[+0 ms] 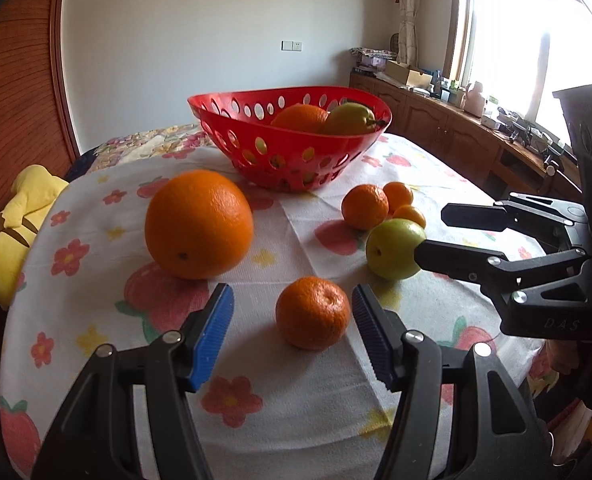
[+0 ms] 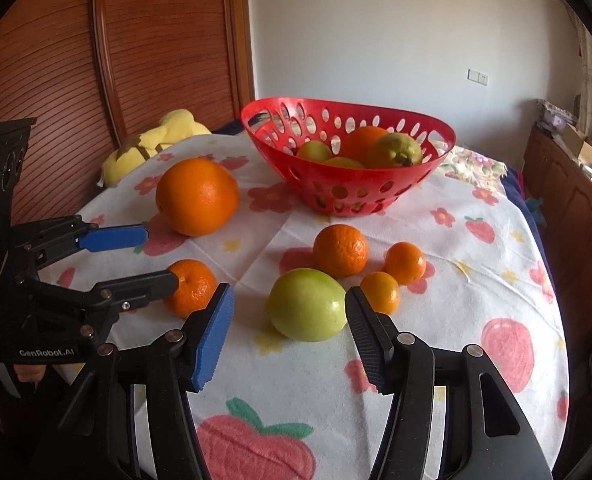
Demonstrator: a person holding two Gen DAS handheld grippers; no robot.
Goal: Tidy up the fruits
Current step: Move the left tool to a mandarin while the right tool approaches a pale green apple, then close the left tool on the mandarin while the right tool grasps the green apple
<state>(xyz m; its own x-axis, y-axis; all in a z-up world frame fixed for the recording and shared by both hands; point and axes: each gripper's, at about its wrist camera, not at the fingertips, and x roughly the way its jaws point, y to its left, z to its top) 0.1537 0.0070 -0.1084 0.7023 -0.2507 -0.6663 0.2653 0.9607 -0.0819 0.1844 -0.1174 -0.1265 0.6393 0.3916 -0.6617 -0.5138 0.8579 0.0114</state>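
Orange mandarin [image 1: 313, 313] sits between left gripper's [image 1: 292, 320] parted jaws; green apple [image 2: 307, 305] between right gripper's [image 2: 290, 322].

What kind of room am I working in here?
Likely a bedroom at home: a floral cloth covers the work surface, a yellow plush toy lies at its edge, wooden cabinets run beneath a curtained window.

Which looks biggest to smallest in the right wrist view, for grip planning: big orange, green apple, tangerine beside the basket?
1. big orange
2. green apple, nearly as large but nearer the camera, so unsure
3. tangerine, clearly smallest
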